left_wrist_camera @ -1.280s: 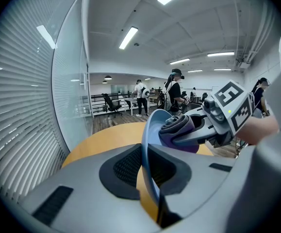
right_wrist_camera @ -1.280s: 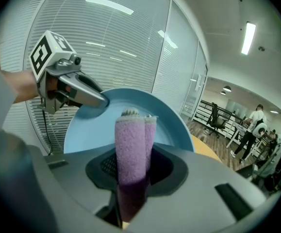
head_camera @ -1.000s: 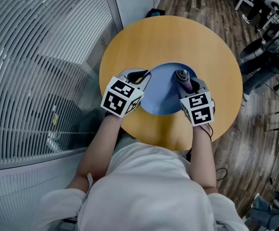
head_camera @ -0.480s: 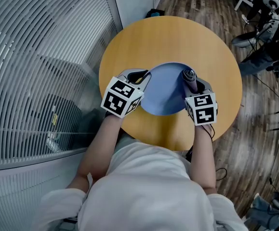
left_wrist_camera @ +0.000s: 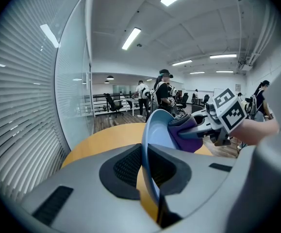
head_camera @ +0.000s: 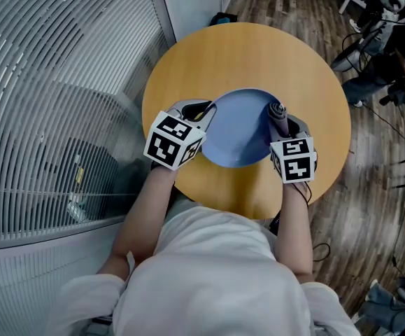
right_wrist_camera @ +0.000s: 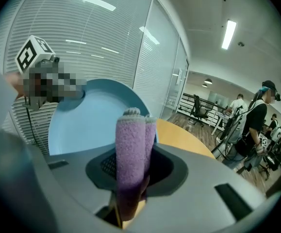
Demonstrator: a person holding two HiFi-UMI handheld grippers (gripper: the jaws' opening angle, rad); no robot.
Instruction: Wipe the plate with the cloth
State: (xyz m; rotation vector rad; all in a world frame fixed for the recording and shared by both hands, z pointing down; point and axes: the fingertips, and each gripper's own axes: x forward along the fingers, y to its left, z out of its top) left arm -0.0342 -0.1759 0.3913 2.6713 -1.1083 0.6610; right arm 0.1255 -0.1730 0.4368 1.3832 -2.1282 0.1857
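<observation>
A blue plate (head_camera: 238,128) is held tilted above the round wooden table (head_camera: 258,54), in the head view's middle. My left gripper (head_camera: 201,110) is shut on the plate's left rim; in the left gripper view the plate (left_wrist_camera: 156,125) runs edge-on between the jaws. My right gripper (head_camera: 280,117) is shut on a folded purple cloth (head_camera: 278,115), which lies against the plate's right side. The right gripper view shows the cloth (right_wrist_camera: 130,149) standing up between the jaws with the plate (right_wrist_camera: 89,118) behind it.
A curved glass wall with slatted blinds (head_camera: 48,82) runs along the left, close to the table. Wooden floor (head_camera: 370,173) lies to the right. People and office chairs (head_camera: 380,19) stand at the far right, away from the table.
My right gripper has slid the cloth a little rightward across the plate toward its right rim. The left gripper and the plate have stayed put.
</observation>
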